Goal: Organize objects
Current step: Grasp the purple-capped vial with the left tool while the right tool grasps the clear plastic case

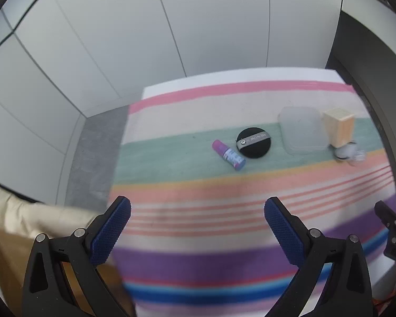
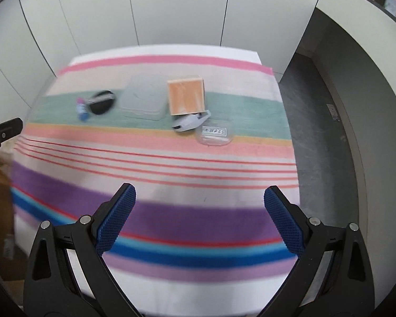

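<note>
On the striped cloth's green band lie a small pink-capped bottle [image 1: 228,154] [image 2: 81,109], a round black puff with a grey strap [image 1: 254,142] [image 2: 102,101], a clear plastic lid or tray [image 1: 302,130] [image 2: 143,100], an upright wooden box [image 1: 339,129] [image 2: 185,97], a small white-and-grey gadget [image 2: 190,122] [image 1: 343,152] and a clear plastic case [image 2: 215,133]. My left gripper [image 1: 197,206] hangs open over the near stripes, well short of the bottle. My right gripper [image 2: 199,198] is open too, nothing between its fingers, far in front of the box.
The striped cloth covers a table [image 2: 155,158] set against white wall panels [image 2: 177,8]. Grey floor [image 2: 316,121] runs along the right, with a white counter [image 2: 361,60] beyond. A cream cushion and brown box [image 1: 18,227] sit at the left. The other gripper shows at the frame edges.
</note>
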